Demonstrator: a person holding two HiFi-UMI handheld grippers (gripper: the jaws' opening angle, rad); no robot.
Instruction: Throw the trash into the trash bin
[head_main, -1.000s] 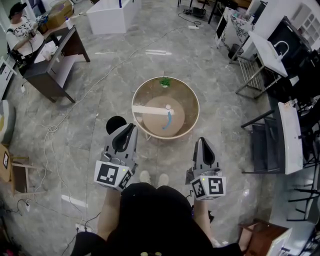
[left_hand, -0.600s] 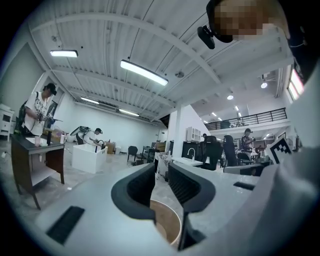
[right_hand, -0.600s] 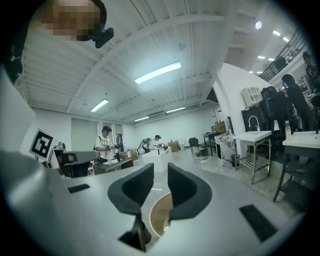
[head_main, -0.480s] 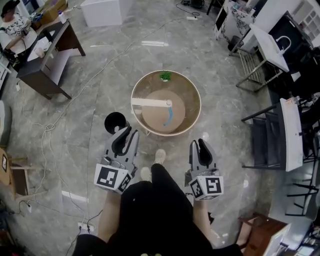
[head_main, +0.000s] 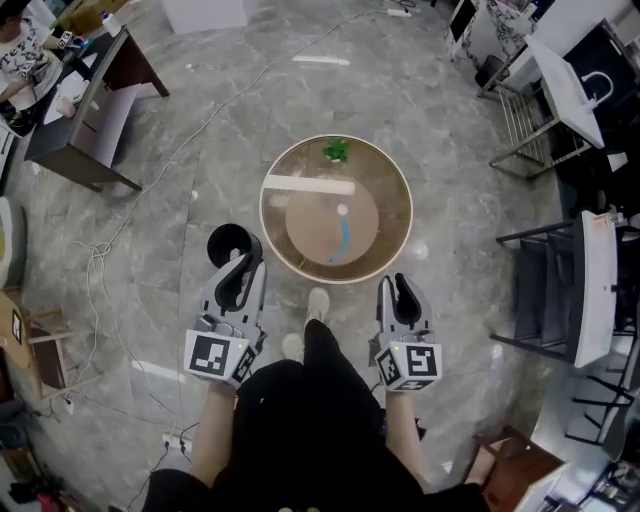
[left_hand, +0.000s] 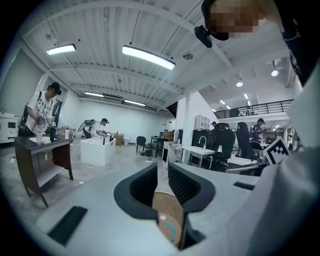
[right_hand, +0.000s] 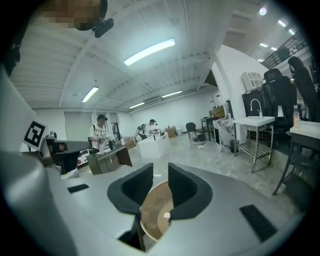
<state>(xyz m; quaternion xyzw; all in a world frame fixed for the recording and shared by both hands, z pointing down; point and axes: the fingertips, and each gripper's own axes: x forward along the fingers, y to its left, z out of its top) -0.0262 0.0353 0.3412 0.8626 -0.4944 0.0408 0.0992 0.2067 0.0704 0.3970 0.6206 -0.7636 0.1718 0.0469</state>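
Observation:
A low round wooden table (head_main: 398, 190) stands on the floor ahead of me. On it lie a green scrap (head_main: 336, 151), a long white strip (head_main: 308, 185), a blue curved piece (head_main: 344, 238) and a small white bit (head_main: 342, 210). A black trash bin (head_main: 228, 243) stands on the floor at the table's left. My left gripper (head_main: 238, 275) hangs just near of the bin, open by a narrow gap and empty. My right gripper (head_main: 400, 295) is short of the table's near rim; its jaws are opening with nothing between them. Both gripper views show the table (left_hand: 167, 220) (right_hand: 152, 215) through the jaws.
A dark desk (head_main: 85, 110) with a person at it is far left. Cables (head_main: 105, 260) trail over the marble floor. Black chairs and white tables (head_main: 585, 270) line the right side. A wooden box (head_main: 40, 350) sits at the left edge. My shoe (head_main: 317, 303) is near the table.
I have stepped closer to the table, which now sits larger and nearer. Both grippers have sunk and moved forward; the left now overlaps the bin. The right jaws have parted.

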